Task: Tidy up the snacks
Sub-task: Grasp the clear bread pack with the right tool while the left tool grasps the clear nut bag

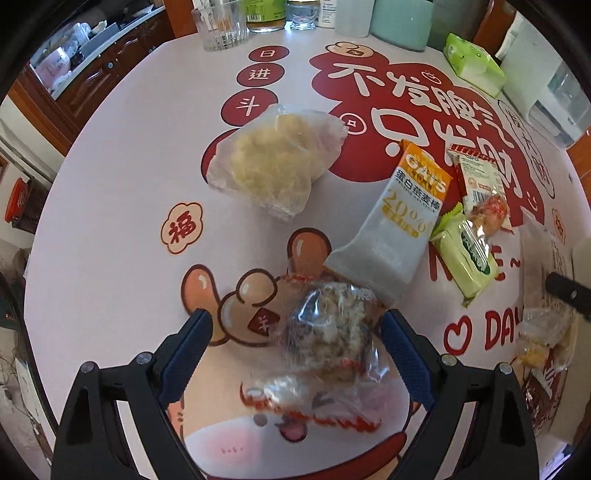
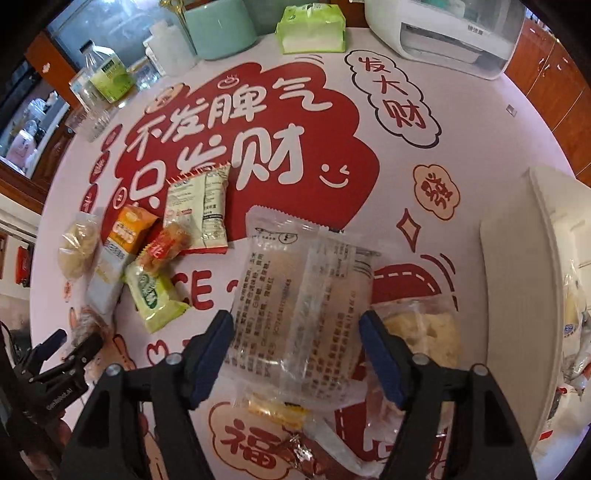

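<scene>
Snack packets lie scattered on a round table with a red and white cartoon cloth [image 1: 122, 206]. My left gripper [image 1: 295, 315] is open and points down over a clear packet of brown-and-white snack [image 1: 328, 328]; the packet lies between the jaws, close to the right finger. In the right wrist view my right gripper [image 2: 295, 319] is open around a translucent packet with printed text [image 2: 299, 288], which rests on other packets. A pale yellow snack packet [image 2: 424, 328] lies just right of it. My left gripper [image 2: 62, 347] also shows at the lower left.
A bag of yellow snack [image 1: 273, 166], an orange oat bar [image 1: 399, 221], a green packet [image 1: 465, 258] and a red-edged white packet [image 1: 480, 177] lie mid-table. A white box [image 2: 517, 295] holding packets stands right. A glass [image 1: 221, 26], tissue pack [image 2: 314, 26] and white appliance [image 2: 450, 33] line the far edge.
</scene>
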Motion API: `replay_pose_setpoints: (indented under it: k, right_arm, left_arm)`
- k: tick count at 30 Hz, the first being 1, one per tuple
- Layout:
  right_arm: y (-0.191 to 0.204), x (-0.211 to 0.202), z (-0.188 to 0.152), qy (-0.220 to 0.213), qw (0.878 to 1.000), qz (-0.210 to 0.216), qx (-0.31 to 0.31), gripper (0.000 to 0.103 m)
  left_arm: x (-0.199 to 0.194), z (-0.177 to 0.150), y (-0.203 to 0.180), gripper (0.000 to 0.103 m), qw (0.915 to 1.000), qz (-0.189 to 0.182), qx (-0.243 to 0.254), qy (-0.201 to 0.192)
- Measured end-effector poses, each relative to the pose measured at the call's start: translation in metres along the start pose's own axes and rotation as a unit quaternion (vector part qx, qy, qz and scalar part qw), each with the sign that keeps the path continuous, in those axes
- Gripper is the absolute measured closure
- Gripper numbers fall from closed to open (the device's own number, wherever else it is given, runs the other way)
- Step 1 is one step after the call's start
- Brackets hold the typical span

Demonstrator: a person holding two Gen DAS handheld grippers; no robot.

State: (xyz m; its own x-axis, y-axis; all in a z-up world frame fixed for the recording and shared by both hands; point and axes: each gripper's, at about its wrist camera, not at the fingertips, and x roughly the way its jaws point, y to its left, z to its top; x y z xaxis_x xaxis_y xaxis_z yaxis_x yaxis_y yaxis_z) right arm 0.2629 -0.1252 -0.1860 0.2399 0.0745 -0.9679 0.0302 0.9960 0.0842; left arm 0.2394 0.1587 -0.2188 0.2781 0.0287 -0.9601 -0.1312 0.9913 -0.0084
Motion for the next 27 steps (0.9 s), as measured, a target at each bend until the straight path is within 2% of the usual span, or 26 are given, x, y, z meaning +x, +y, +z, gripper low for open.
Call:
replay_pose_setpoints:
  k: [9, 15, 20, 23, 25, 27]
  right_arm:
    - [0.010, 0.026, 0.003, 0.022, 0.999, -0.037, -0.012, 0.017]
    - [0.013, 0.033, 0.004, 0.024, 0.998, -0.049, -0.025, 0.018]
    - [0.018, 0.041, 0.002, 0.024, 0.998, -0.053, -0.038, 0.022]
    - [0.020, 0.041, -0.001, 0.013, 0.997, -0.053, -0.044, 0.031]
    - [0.022, 0.039, -0.002, 0.007, 0.997, -0.053, -0.049, 0.035]
    - [0.024, 0.037, -0.004, 0.002, 0.997, -0.053, -0.052, 0.036]
  left_arm:
    - [0.014, 0.003, -0.007, 0.011, 0.9999, 0.000, 0.003, 0.010]
    - [0.017, -0.001, -0.011, 0.011, 0.9997, 0.001, 0.008, 0.021]
    - [0.016, -0.008, -0.015, 0.013, 0.9998, 0.001, 0.006, 0.022]
    - [0.012, -0.010, -0.017, 0.025, 0.9997, -0.001, 0.007, 0.023]
    - [0.009, -0.012, -0.021, 0.042, 0.9997, -0.002, 0.010, 0.023]
    - [0.006, -0.013, -0.024, 0.045, 0.9996, 0.000, 0.012, 0.025]
